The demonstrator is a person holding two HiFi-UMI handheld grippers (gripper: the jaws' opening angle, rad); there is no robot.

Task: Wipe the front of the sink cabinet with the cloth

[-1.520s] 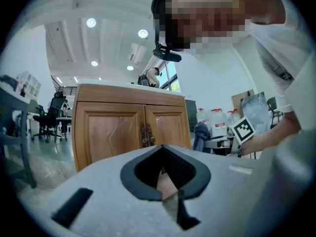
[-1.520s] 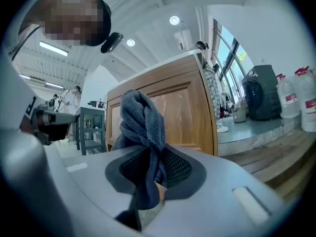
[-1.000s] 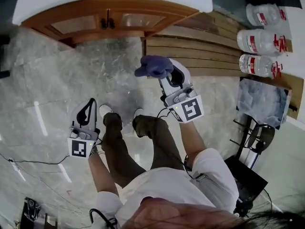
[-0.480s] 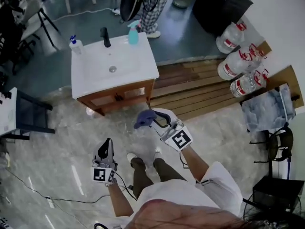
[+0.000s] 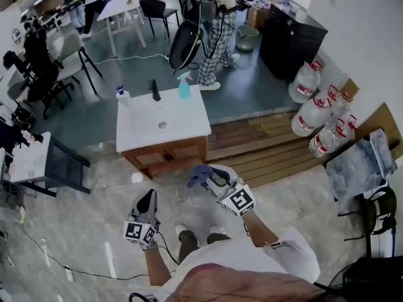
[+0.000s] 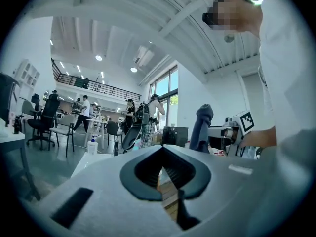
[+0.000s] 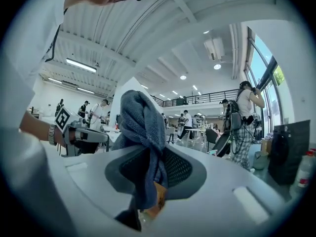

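Note:
The sink cabinet has a white top [image 5: 173, 126] and a wooden front [image 5: 169, 156] with two doors; it stands ahead of me, beyond both grippers. My right gripper [image 5: 204, 176] is shut on a blue cloth [image 5: 198, 170], held up a short way before the cabinet's right door and apart from it. In the right gripper view the cloth [image 7: 141, 127] bunches up between the jaws of the right gripper [image 7: 148, 158]. My left gripper [image 5: 150, 195] is lower and to the left, shut and holding nothing. In the left gripper view, the left gripper [image 6: 162, 150] points toward the cabinet and the cloth [image 6: 201, 128] hangs at the right.
On the sink top stand a teal spray bottle [image 5: 184, 85], a soap dispenser [image 5: 121, 95] and a black faucet [image 5: 154, 90]. A wooden platform [image 5: 252, 145] with large water jugs [image 5: 313, 116] lies right. A dark table [image 5: 50, 162] is left. A person [image 5: 217, 30] stands behind the sink.
The head view has lifted, so the cabinet now looks farther off and more of the room shows. Both grippers keep their pose, and the cloth stays in the right one.

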